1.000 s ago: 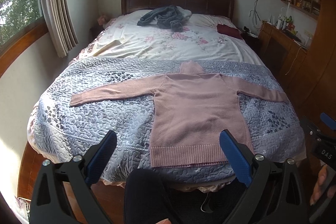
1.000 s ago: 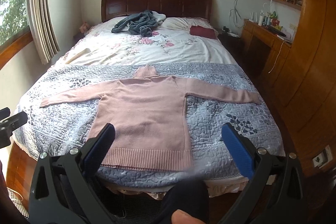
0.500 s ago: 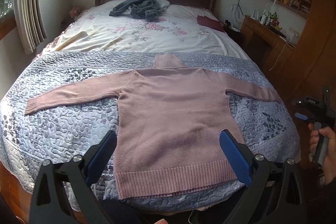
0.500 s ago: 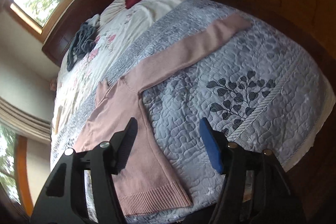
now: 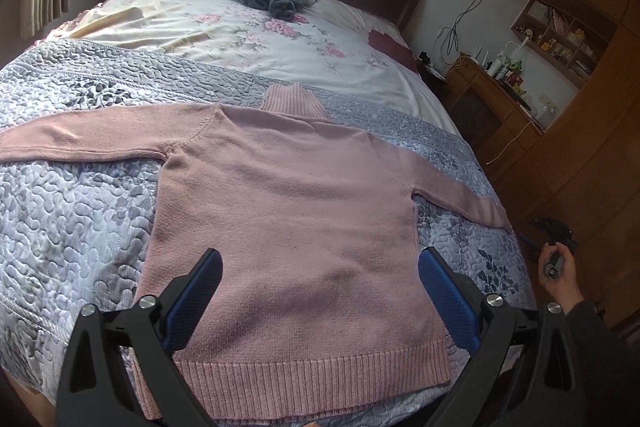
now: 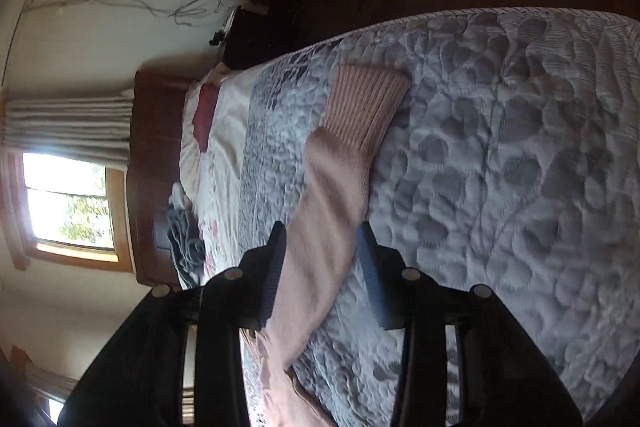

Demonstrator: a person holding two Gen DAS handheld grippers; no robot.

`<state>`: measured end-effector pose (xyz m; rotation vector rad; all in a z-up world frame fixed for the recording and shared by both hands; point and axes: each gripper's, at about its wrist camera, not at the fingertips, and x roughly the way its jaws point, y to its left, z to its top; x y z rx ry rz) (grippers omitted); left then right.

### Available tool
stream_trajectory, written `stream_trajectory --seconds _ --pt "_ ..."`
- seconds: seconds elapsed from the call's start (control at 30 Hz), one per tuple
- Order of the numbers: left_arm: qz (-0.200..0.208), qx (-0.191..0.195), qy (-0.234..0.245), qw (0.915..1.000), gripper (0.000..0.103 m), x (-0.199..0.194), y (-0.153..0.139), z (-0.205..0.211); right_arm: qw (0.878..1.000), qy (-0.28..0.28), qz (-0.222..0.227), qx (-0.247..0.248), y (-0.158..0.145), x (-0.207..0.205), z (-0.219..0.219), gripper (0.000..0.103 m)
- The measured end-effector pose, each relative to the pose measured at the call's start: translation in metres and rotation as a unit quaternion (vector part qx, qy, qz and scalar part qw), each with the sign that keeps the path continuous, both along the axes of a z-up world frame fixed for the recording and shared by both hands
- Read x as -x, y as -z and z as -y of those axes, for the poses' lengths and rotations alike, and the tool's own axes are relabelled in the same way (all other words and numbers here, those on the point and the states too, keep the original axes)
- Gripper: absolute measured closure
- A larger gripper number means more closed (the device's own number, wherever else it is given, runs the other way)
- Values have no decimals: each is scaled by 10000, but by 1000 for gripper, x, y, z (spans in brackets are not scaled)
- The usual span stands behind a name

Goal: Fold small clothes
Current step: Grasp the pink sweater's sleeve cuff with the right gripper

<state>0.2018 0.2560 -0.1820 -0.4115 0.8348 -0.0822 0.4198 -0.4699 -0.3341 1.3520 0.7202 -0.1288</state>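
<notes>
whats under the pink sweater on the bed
The pink sweater lies flat on the grey quilted bedspread, which shows all around its body and sleeves. Whatever lies directly beneath the sweater's body is covered and cannot be seen.

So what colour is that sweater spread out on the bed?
Dusty pink sweater, plain knit with ribbed hem; clearest in the left wrist view.

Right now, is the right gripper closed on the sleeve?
No, the right gripper is open, its fingers either side of the sleeve with gaps showing.
</notes>
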Motion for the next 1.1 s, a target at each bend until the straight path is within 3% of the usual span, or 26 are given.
stream_trajectory --seconds 0.1,0.3,0.5,0.63,0.67,0.7,0.73,0.9,1.03,1.1 --pt "-17 173 55 9998 4 -5 7 8 9995 251 -97 -143 20 -18 23 66" --pt "-445 653 112 9968 4 -19 37 12 9977 448 -502 -123 51 -47 46 66" --pt "-527 1153 -186 9918 4 -29 50 -2 9978 470 -465 -31 58 -71 53 67" --pt "-560 1245 -283 9902 4 -34 54 -10 9978 460 -476 30 58 -86 57 69" --pt "-575 1268 -326 9897 4 -35 55 -12 9978 456 -475 59 57 -89 57 70" --pt "-629 1315 -366 9886 4 -36 57 -14 9978 434 -479 118 55 -90 56 78" --pt "-732 1413 -396 9865 4 -37 59 -17 9980 406 -455 186 51 -92 56 90" --pt "-996 1975 -427 9743 5 -42 65 -36 9948 102 -167 1002 4 -101 38 94" --pt "-897 1991 -574 9742 5 -47 59 -44 9871 -258 182 1572 -42 -107 10 94" --pt "-1058 1814 -720 9750 5 -52 58 -45 9824 -436 361 1782 -64 -110 -8 94"
